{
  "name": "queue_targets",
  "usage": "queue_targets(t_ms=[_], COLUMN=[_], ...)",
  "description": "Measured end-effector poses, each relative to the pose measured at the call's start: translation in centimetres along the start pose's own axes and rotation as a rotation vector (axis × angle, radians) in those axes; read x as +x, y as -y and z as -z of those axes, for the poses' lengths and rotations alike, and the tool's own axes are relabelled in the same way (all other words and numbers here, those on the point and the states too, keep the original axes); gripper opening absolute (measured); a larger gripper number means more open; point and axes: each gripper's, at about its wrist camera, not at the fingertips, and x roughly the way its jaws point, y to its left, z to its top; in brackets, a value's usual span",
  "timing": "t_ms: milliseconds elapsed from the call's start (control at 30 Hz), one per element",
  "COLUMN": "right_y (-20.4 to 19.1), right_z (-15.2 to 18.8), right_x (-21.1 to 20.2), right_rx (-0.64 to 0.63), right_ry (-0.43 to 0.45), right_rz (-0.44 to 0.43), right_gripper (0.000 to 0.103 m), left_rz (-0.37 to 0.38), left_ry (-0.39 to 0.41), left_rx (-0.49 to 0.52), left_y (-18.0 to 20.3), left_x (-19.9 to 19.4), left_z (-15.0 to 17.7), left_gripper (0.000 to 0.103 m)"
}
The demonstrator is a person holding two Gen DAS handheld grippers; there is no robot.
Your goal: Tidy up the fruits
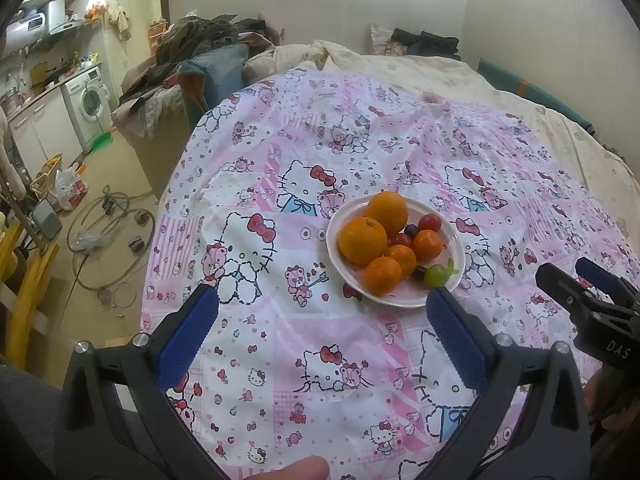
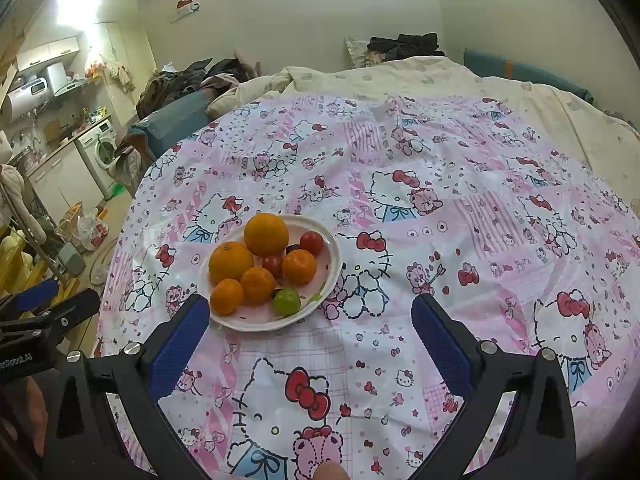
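Two grippers, left (image 1: 322, 304) and right (image 2: 310, 310), both spread wide, holding nothing, hovering over the patterned cloth (image 2: 440, 208). Fruits sit heaped on the white plate (image 2: 330, 270): oranges (image 2: 266, 234), cherry tomatoes (image 2: 311, 243), green grape (image 2: 287, 301).

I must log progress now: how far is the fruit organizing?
Nothing looks done yet: the oranges, tomatoes and green fruit all lie mixed on the plate. Nothing is in hand: the left gripper and right gripper are both open and empty, near the plate. All the sorting is left.
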Motion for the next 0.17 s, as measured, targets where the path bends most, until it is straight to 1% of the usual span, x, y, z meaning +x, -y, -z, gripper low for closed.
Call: queue_targets(t_ms=[167], right_y=[-0.06], right_z=[-0.11], right_x=[-0.02], right_rx=[-0.002], right_ry=[0.003], right_rz=[-0.001], right_gripper=[0.103], left_rz=[-0.011], left_ry=[0.004], left_rx=[-0.005], left_y=[0.01], left_x=[-0.01], left_z=[0.07], left_gripper=[0.103])
